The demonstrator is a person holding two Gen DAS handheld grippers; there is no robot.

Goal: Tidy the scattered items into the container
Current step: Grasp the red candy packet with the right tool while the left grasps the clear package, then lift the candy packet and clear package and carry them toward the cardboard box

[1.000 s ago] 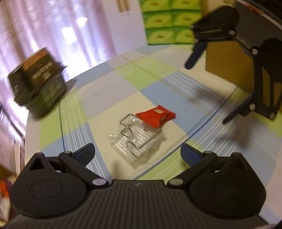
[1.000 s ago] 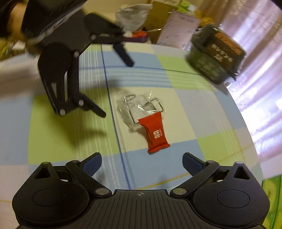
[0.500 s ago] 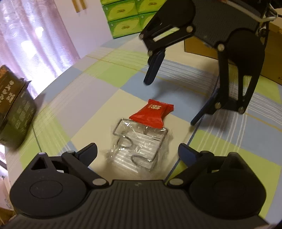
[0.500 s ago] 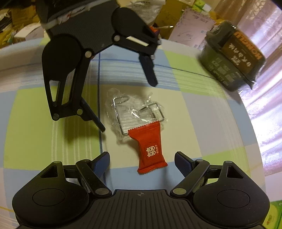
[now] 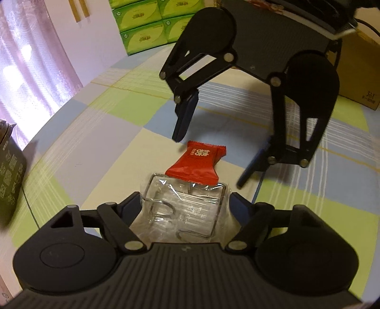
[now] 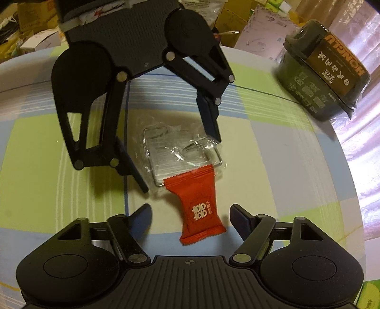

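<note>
- Tabletop [image 5: 99, 133]: covered by a checked cloth in pale green, blue and cream squares with fine stripes; it carries everything listed below.
- Cardboard box [image 5: 358, 71]: brown, at the far right edge in the left wrist view, partly hidden behind the right gripper.
- Green cartons [image 5: 147, 21]: stacked against the far wall.
- Dark container [image 6: 325, 73]: dark green with a gold-lettered label, wrapped in film; stands far right in the right wrist view, well apart from the two small items.
- Left gripper [image 5: 185, 204]: low over the tabletop, jaws wide apart, one finger on either side of the clear packet, close to its edges; whether they touch it cannot be told.
- Right gripper [image 6: 190, 216]: facing the left gripper, jaws spread wide, straddling the near end of the red sachet and gripping nothing.
- Clear packet [image 5: 182, 204]: transparent film holding bent wire hooks; lies flat mid-tabletop.
- Red sachet [image 6: 197, 199]: small, crimped ends, white print; its far end overlaps the edge of the clear packet.
</note>
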